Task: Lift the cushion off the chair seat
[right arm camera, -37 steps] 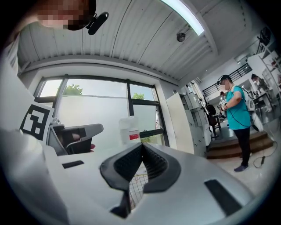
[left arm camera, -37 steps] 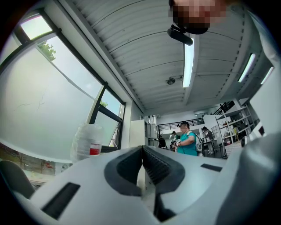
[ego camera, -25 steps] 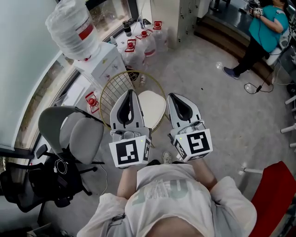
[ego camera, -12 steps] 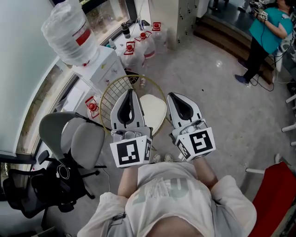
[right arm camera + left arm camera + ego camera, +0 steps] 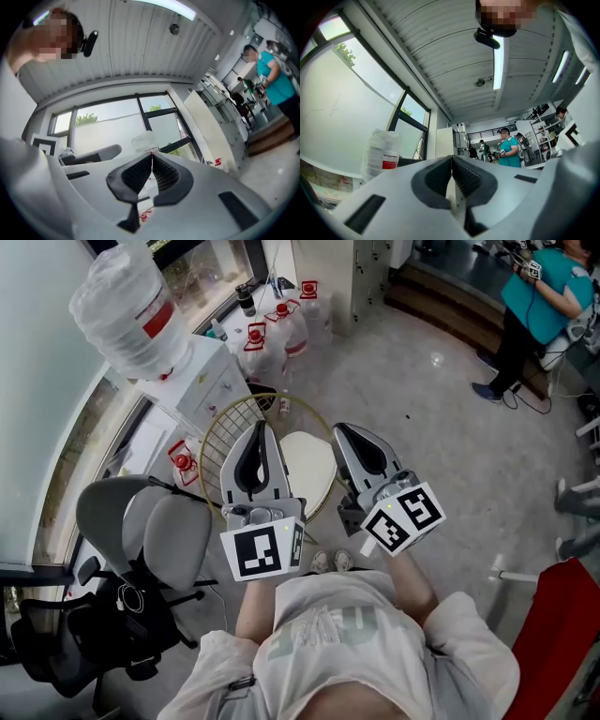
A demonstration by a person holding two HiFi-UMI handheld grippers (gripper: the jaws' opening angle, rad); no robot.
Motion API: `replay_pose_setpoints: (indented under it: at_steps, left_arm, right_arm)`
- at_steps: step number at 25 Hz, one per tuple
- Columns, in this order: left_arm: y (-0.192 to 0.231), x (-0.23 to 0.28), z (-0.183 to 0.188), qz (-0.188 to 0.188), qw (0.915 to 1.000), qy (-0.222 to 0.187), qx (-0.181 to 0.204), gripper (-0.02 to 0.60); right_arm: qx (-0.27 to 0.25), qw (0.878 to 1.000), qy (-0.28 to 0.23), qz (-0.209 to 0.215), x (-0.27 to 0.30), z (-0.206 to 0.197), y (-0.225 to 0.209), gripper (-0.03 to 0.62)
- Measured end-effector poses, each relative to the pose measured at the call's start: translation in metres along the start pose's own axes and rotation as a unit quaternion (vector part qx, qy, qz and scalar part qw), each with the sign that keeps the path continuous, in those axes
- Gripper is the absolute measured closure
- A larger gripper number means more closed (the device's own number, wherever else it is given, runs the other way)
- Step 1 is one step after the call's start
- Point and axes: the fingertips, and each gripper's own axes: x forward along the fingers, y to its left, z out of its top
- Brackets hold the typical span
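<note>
A round cream cushion (image 5: 309,463) lies on the seat of a gold wire-backed chair (image 5: 232,428) on the floor in front of me, in the head view. I hold both grippers level above it, side by side. The left gripper (image 5: 263,426) covers the cushion's left edge and the right gripper (image 5: 338,428) covers its right edge. Neither touches the cushion. In the left gripper view the jaws (image 5: 451,157) are pressed together with nothing between them. The right gripper (image 5: 152,154) is shut and empty too. Both gripper views look over the room, and neither shows the cushion.
A water dispenser with a big bottle (image 5: 118,308) stands at the left by the window, with several water jugs (image 5: 272,341) beyond the chair. A grey office chair (image 5: 153,524) is at my left and a red chair (image 5: 560,632) at lower right. A person in teal (image 5: 536,298) stands far right.
The right gripper has rolled, so its marker cube now sits tilted, and it has shifted a little. Both grippers stayed shut. The chair and cushion look unmoved.
</note>
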Motion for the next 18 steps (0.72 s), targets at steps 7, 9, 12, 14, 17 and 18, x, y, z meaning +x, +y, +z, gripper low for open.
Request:
replay_pose_setpoints:
  at_steps: [7, 9, 12, 14, 17, 18]
  left_arm:
    - [0.009, 0.010, -0.060, -0.006, 0.9987, 0.049, -0.011, 0.568]
    - [0.013, 0.013, -0.089, -0.005, 0.9977, 0.067, -0.010, 0.567]
    - [0.026, 0.008, -0.141, 0.014, 0.9957, 0.092, -0.007, 0.568]
    - [0.031, -0.006, -0.183, 0.025, 0.9936, 0.108, -0.024, 0.568]
    - [0.034, -0.030, -0.246, 0.024, 0.9907, 0.128, -0.038, 0.568]
    - [0.034, -0.038, -0.266, 0.024, 0.9901, 0.134, -0.035, 0.568]
  right_arm:
    - [0.065, 0.998, 0.022, 0.016, 0.031, -0.041, -0.026, 0.576]
    - [0.084, 0.995, 0.032, 0.036, 0.041, -0.067, -0.033, 0.556]
    - [0.155, 0.982, 0.070, 0.078, 0.046, -0.128, -0.044, 0.429]
    - [0.210, 0.968, 0.113, 0.084, 0.037, -0.180, -0.057, 0.381]
    - [0.308, 0.937, 0.154, 0.066, 0.016, -0.264, -0.084, 0.344]
    - [0.336, 0.926, 0.160, 0.062, 0.010, -0.290, -0.094, 0.338]
